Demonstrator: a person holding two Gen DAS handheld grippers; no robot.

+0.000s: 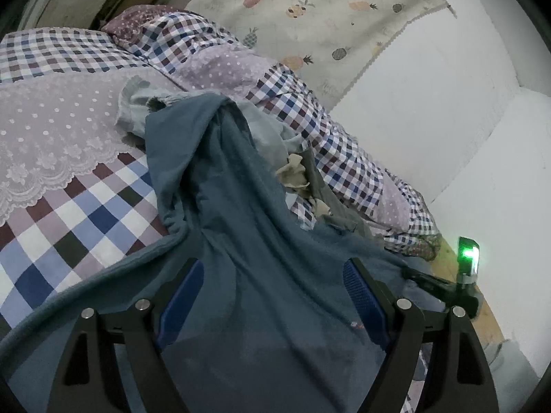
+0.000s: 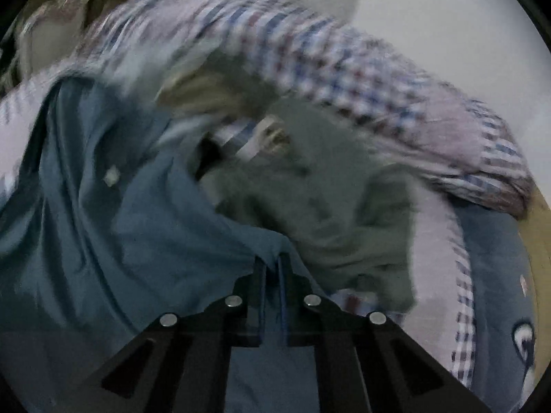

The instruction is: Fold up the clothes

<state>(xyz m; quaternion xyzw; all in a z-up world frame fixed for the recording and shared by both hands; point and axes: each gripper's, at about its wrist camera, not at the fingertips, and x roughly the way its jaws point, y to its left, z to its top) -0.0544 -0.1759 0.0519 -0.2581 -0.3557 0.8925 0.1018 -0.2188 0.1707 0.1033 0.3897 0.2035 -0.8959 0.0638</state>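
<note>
With the right tongs pinching the teal garment (left tongs spread wide above it), spreading it flat on the bed seems next.

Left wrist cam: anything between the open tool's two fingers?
Yes. In the left wrist view, the teal garment lies between the left tool's spread fingers, not pinched.
</note>
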